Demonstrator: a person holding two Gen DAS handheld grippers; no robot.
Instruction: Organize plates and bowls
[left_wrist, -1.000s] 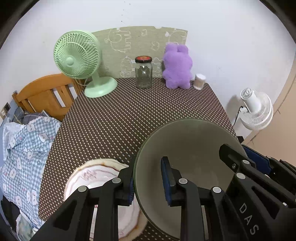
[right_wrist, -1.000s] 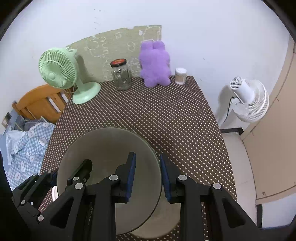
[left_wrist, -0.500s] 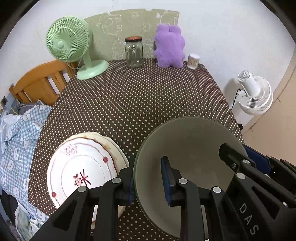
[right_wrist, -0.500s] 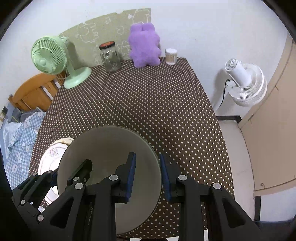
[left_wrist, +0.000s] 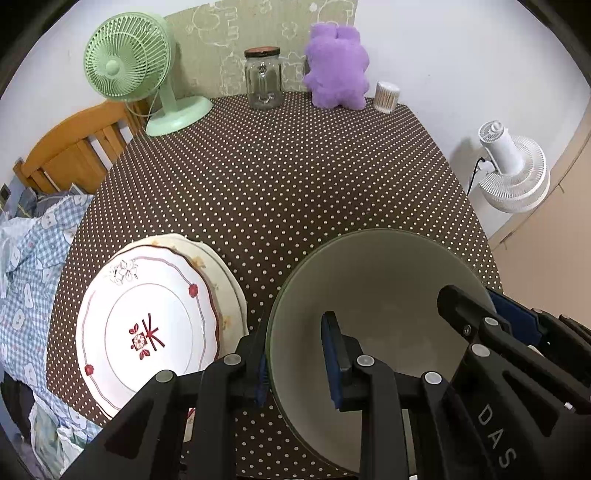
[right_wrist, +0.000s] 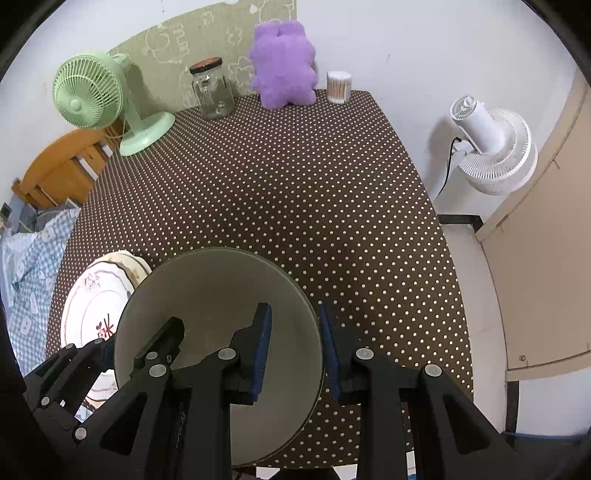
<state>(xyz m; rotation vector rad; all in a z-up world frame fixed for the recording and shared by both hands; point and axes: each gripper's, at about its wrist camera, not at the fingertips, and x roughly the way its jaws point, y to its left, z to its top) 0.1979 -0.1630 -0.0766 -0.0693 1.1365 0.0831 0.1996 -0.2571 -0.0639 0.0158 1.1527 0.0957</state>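
Dotted table (left_wrist: 295, 192) | left tongs (left_wrist: 295, 354), right tongs (right_wrist: 295, 347) clamp bowl (left_wrist: 384, 295) rim

right hand-held gripper (right_wrist: 295, 347) clamps bowl (right_wrist: 207, 295) rim | left hand-held gripper (right_wrist: 122, 350) likely opposite | plates (right_wrist: 92, 299) beside

White wall (left_wrist: 461, 55), dotted brown table (left_wrist: 295, 177)

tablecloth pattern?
The tablecloth is dark brown with small white polka dots all over; the right wrist view shows it best.
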